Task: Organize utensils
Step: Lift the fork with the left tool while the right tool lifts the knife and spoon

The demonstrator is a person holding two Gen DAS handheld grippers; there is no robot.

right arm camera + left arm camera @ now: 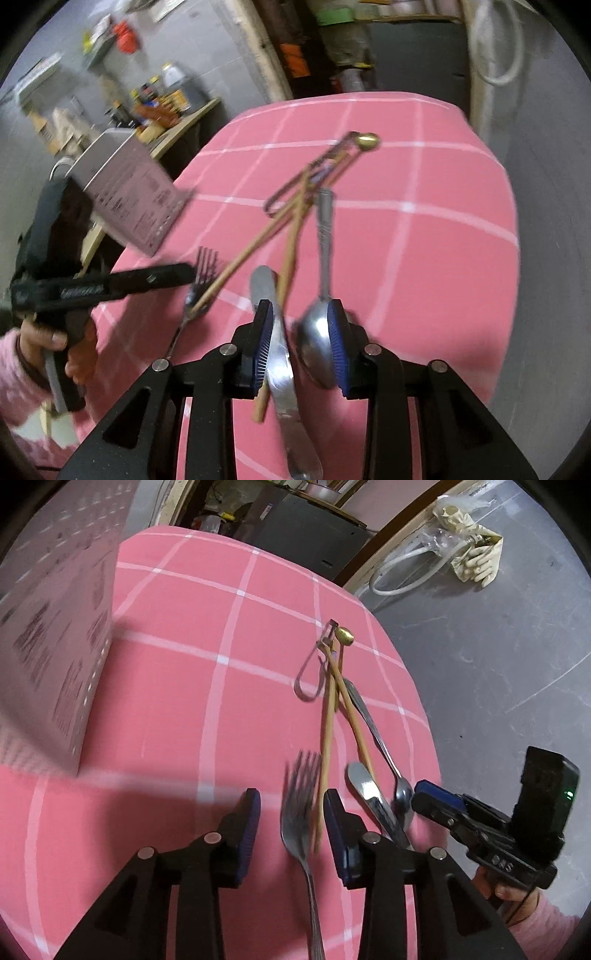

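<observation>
You had both grippers spread open over the pile, left gripper (pixel 291 819) straddling the fork (pixel 299 812) and a chopstick (pixel 325 760), right gripper (pixel 301 347) around the knife (pixel 280 354) and spoon (pixel 314 343), probably to sort them. Shiny steel utensils lay tangled together on the pink tablecloth (pixel 177 686), nothing clamped yet.

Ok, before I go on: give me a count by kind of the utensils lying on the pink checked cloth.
Fork: 1
Table knife: 1
Spoon: 1
Wooden chopsticks: 2
Peeler with brass-coloured end: 1
Total: 6
</observation>
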